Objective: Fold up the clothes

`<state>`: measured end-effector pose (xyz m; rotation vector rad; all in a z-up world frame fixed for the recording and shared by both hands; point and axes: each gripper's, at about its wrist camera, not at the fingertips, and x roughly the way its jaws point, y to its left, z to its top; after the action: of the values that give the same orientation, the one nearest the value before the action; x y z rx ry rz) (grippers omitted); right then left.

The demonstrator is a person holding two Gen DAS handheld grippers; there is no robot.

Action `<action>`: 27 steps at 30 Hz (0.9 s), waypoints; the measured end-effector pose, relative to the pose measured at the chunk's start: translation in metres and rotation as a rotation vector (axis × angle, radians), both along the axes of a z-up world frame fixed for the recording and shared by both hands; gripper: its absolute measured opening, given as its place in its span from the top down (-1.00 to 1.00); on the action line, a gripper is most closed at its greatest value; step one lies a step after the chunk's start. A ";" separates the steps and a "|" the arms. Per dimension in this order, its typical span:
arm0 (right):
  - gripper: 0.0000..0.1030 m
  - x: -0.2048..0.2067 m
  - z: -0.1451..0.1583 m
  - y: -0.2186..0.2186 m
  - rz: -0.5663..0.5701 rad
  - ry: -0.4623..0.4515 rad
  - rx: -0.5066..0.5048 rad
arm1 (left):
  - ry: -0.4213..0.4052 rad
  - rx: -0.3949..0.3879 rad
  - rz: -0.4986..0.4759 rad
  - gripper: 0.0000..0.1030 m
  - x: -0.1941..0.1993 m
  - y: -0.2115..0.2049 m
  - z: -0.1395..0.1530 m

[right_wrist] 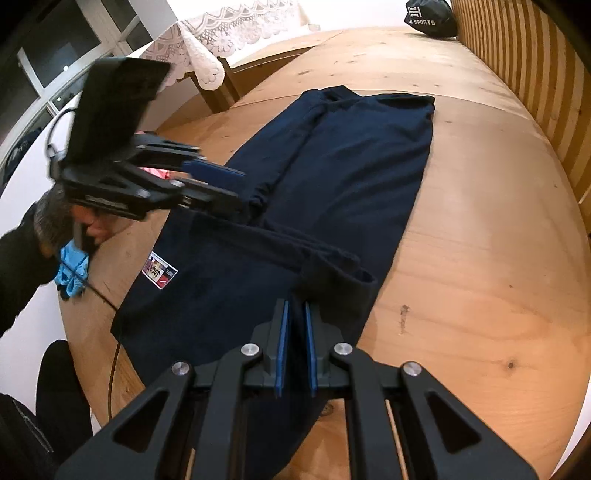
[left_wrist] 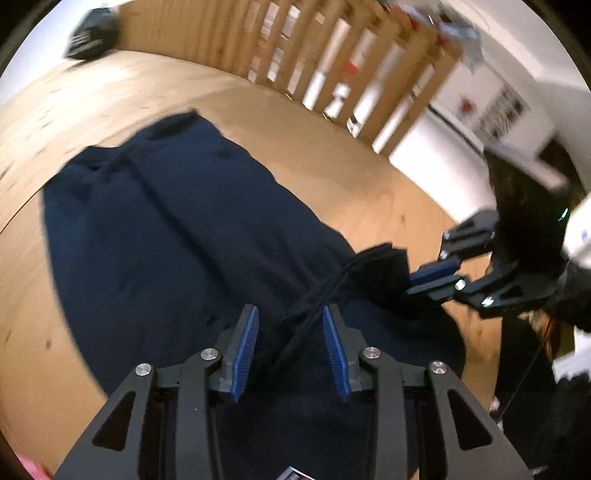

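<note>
From the left wrist, the left gripper (left_wrist: 290,349) hangs spread over the dark navy garment (left_wrist: 177,236) on the wooden table (left_wrist: 92,99), a black drawstring (left_wrist: 314,299) running loose between its blue pads; better to take cloth than cord. From the right wrist, the right gripper (right_wrist: 295,349) is pinching the near hem; keep that hold taut. A black sports bag (right_wrist: 430,18) sits well clear.

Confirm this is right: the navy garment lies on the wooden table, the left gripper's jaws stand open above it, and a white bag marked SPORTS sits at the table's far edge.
Not quite. The bag marked SPORTS is black, as the right wrist view shows. The navy garment does lie on the wooden table, and the left gripper does stand open above it.
</note>
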<state>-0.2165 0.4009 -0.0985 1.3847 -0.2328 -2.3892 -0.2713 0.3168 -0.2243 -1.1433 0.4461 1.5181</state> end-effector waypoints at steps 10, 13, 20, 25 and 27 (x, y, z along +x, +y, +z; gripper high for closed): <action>0.82 0.000 -0.004 0.008 0.015 0.007 0.012 | 0.011 -0.081 -0.112 0.52 0.008 0.020 -0.025; 0.82 0.002 -0.004 0.007 0.013 0.009 0.024 | 0.018 -0.088 -0.130 0.87 0.013 0.021 -0.028; 0.82 0.010 0.008 0.001 0.018 0.050 0.048 | 0.050 -0.025 -0.082 0.89 0.027 -0.004 -0.001; 0.82 0.007 0.010 0.008 0.003 0.055 0.019 | 0.049 -0.007 -0.043 0.88 0.031 -0.024 0.013; 0.82 -0.003 -0.006 0.016 -0.035 0.002 0.065 | 0.040 -0.035 0.004 0.85 0.015 -0.020 0.002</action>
<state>-0.2196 0.4166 -0.1046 1.4179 -0.1818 -2.4474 -0.2562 0.2971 -0.2227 -1.1431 0.4989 1.5444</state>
